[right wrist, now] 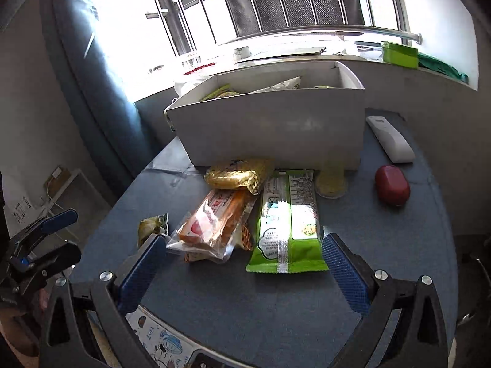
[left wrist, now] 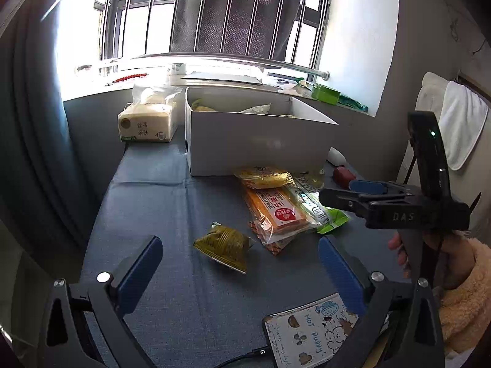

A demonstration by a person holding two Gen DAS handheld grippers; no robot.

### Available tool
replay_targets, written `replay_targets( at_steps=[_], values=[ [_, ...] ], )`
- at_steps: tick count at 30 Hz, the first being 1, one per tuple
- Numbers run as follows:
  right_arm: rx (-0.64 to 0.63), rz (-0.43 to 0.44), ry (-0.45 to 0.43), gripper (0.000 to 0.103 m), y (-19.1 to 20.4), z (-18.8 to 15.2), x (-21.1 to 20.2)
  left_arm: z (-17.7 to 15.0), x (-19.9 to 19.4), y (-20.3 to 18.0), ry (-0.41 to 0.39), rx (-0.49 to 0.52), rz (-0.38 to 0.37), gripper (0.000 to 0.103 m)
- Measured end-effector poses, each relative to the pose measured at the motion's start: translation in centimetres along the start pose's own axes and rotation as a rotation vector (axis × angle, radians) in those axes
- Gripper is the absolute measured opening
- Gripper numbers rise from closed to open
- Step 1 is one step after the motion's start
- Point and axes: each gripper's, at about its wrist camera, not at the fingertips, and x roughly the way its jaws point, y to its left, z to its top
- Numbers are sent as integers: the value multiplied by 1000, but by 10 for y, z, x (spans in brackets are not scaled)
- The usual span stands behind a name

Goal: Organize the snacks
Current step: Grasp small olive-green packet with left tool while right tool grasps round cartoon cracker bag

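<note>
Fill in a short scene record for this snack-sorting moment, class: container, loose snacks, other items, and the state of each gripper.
container: white box, open, some packets already inside
loose snacks: green packet, orange packet, yellow packet, small olive wrapped snack, all on the blue tablecloth
other items: tissue pack, remote, red case
left gripper: open, empty
right gripper: open, empty

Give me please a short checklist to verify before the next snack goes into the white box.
1. Left gripper open and empty: ok.
2. Right gripper open and empty: ok.
3. White box open on top, some space visible: ok.
4. Green packet lies between the right fingers: ok.
5. Olive pouch apart from the other snacks, free to grasp: ok.
6. Orange packet free of the yellow packet: not ok, they overlap.
</note>
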Motion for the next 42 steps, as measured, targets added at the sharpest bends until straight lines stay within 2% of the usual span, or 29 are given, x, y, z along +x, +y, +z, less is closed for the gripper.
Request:
replay_targets(
  at_steps=[3,8,13,15,17,19,24,29,33,34,35,39,42],
  values=[
    [-31,6,51,103,6,24,32,-1,1,2,2,8,17,103],
    [-65,-37,150,103,14,54,90,-3,5,12,21,-18,20,103],
    [-82,-111,261,103,19,65,137,-6,13,18,45,-26,30,103],
    [-83,-119,268,103,18,65,144,-7,16,19,55,-24,26,103],
    [-61,-52,271,84,14,65,143,-8,20,20,64,-18,32,103],
    [-61,-46,240,81,13,64,134,-8,25,20,77,-7,29,103],
    [-66,9,188,80,9,61,97,-6,47,21,135,34,-8,103],
    [-44,103,74,80,2,55,27,3,76,22,201,96,-40,103],
    [-8,146,-19,80,-4,38,-26,5,102,15,277,201,-26,101],
    [6,149,-34,80,-8,34,-35,4,108,13,302,231,-38,84],
    [22,151,-52,80,-9,33,-43,3,111,12,318,246,-56,57],
    [66,167,-79,80,-16,19,-58,2,103,19,296,220,-72,50],
    [85,158,-97,80,-23,15,-66,9,79,24,198,187,-77,49]
  ],
)
